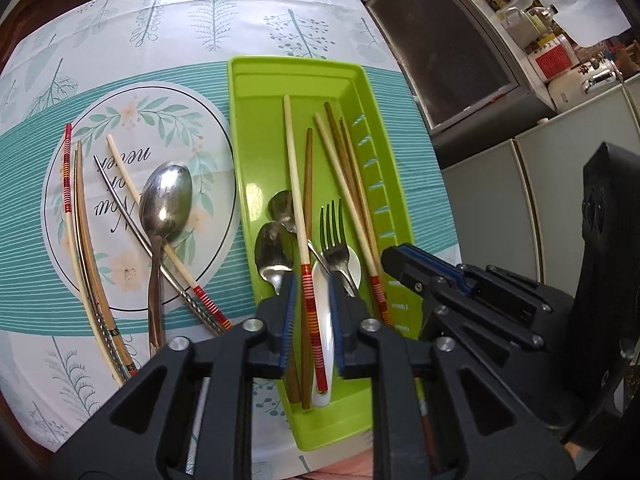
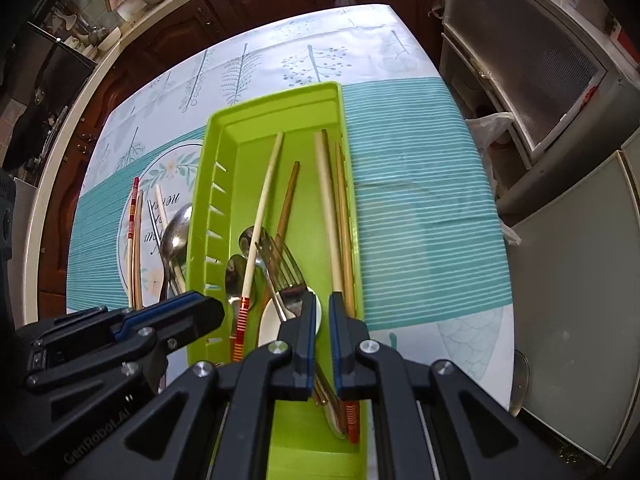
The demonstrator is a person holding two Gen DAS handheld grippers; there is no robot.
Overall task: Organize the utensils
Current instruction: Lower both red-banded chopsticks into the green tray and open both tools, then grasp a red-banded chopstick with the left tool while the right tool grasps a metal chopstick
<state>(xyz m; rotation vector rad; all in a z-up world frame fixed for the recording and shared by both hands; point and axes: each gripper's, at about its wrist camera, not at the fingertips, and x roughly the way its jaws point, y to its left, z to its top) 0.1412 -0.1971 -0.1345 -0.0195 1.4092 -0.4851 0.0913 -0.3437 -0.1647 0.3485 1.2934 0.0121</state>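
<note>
While both grippers hover over the green tray (image 1: 244,128), the left gripper (image 1: 312,284) and right gripper (image 2: 322,308) stand parted, gripping nothing; more chopsticks (image 1: 86,240) and one spoon (image 1: 164,200) lie beside it on the tablecloth (image 1: 120,32).

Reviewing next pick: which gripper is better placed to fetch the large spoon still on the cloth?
Left, probably. The left gripper sits on the tray side facing the large spoon; the right gripper hangs over the tray's far side.

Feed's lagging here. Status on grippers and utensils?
Left gripper and right gripper open over green tray, holding nothing. Large spoon and loose chopsticks remain on tablecloth. Nothing blocking.
</note>
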